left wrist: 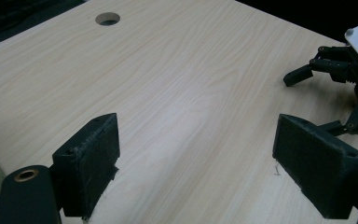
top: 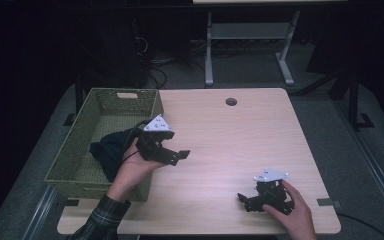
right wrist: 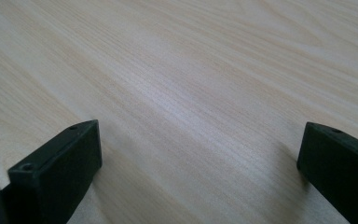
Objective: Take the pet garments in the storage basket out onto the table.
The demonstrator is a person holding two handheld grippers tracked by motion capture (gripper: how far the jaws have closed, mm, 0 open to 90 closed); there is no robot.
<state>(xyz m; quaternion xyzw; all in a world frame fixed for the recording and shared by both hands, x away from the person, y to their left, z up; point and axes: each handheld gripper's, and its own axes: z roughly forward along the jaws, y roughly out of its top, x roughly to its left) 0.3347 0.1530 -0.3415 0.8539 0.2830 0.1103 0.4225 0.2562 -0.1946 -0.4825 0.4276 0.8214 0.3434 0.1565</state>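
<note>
My left gripper (top: pixel 177 146) hangs just above the table beside the right wall of a green woven basket (top: pixel 73 145), held by a hand in a plaid sleeve. In its own view my left gripper (left wrist: pixel 200 140) stands open, with bare wood between the jaws. A dark cloth (top: pixel 109 150) lies bunched inside the basket, behind that hand. My right gripper (top: pixel 244 201) rests low near the table's front right, held by the other hand. Seen from its own camera, my right gripper (right wrist: pixel 200 140) is open wide over bare wood. The right gripper (left wrist: pixel 349 65) also appears far off in the left gripper view.
The light wooden table (top: pixel 230 140) has a round cable hole (top: pixel 231 101) near its far edge, also seen as the hole (left wrist: pixel 107 18) in the left gripper view. The basket overhangs the table's left side. Another desk's legs (top: pixel 209 50) stand beyond.
</note>
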